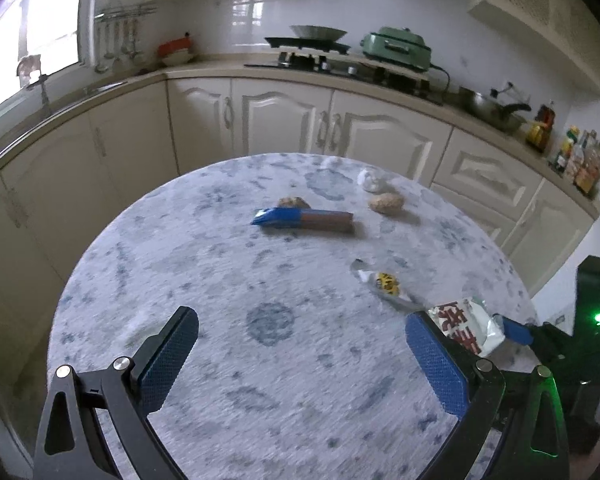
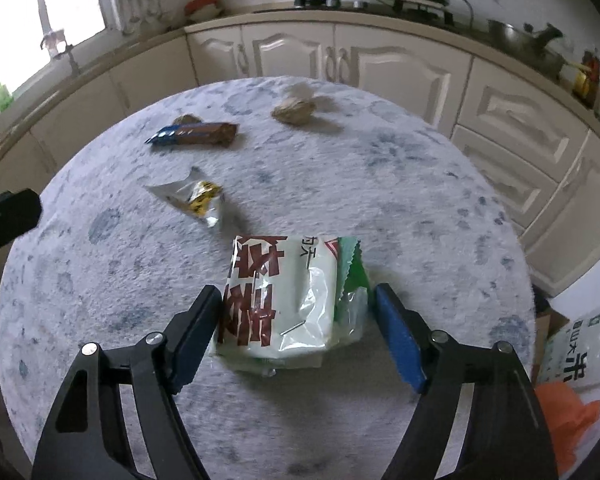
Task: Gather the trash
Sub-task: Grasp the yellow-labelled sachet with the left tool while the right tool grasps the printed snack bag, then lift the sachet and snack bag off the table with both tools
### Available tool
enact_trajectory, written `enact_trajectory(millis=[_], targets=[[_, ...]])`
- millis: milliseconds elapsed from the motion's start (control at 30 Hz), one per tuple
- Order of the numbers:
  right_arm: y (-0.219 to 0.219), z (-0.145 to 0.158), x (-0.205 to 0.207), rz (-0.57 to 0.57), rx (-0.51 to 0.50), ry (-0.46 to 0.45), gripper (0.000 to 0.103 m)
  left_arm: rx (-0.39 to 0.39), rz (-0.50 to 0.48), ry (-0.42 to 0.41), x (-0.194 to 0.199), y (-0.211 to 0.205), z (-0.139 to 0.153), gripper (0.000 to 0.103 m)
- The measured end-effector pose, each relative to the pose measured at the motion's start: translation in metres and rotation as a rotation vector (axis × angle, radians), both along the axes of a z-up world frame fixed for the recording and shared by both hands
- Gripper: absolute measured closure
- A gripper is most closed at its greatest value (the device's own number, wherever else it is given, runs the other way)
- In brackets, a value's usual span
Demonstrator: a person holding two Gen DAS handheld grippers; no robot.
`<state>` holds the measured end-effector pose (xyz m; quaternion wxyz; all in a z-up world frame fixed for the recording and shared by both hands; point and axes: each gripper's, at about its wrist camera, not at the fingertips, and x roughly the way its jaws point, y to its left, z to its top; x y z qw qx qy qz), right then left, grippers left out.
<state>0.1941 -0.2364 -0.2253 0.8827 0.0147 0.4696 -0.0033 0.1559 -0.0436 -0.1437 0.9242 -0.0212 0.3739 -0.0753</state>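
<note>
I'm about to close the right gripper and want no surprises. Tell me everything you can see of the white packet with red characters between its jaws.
The white packet is a crinkly, glossy plastic bag with large dark-red characters, a clear window panel and a green zigzag-cut edge on its right side. It looks flattened and creased, lying on the patterned tablecloth near the table's close edge. The right gripper straddles it with jaws open; the left finger sits at the packet's edge, and a small gap shows at the right finger. No other trash touches it.

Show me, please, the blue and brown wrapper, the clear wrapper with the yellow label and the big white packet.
blue and brown wrapper (image 2: 194,134), right wrist view, its middle.
clear wrapper (image 2: 192,198), right wrist view, beside its yellow label.
big white packet (image 2: 284,300), right wrist view, its front face.
</note>
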Motion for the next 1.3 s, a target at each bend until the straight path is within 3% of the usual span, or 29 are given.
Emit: enact_trajectory(millis=[567, 600, 633, 700, 867, 1100, 1300], targets=[[-0.046, 0.001, 0.014, -0.040, 0.042, -0.018, 0.025, 0.103, -0.063, 0.104, 0.089, -0.082, -0.059, 0.003], [-0.048, 0.002, 0.014, -0.044, 0.043, -0.021, 0.025, 0.119, -0.063, 0.107, 0.092, -0.086, -0.062, 0.005], [-0.050, 0.002, 0.015, -0.046, 0.043, -0.021, 0.025, 0.137, -0.073, 0.124, 0.098, -0.090, -0.068, 0.017], [-0.053, 0.002, 0.014, -0.054, 0.049, -0.022, 0.025, 0.114, -0.092, 0.134, 0.103, -0.092, -0.072, 0.029], [-0.056, 0.002, 0.007, -0.070, 0.063, -0.020, 0.024, 0.084, -0.118, 0.121, 0.104, -0.088, -0.073, 0.083], [-0.051, 0.012, -0.006, -0.063, 0.080, -0.038, 0.024, 0.009, -0.129, 0.144, 0.089, -0.074, -0.072, 0.086], [-0.046, 0.029, -0.022, -0.065, 0.088, -0.073, 0.024, -0.006, -0.134, 0.088, 0.063, -0.067, -0.049, 0.086]])
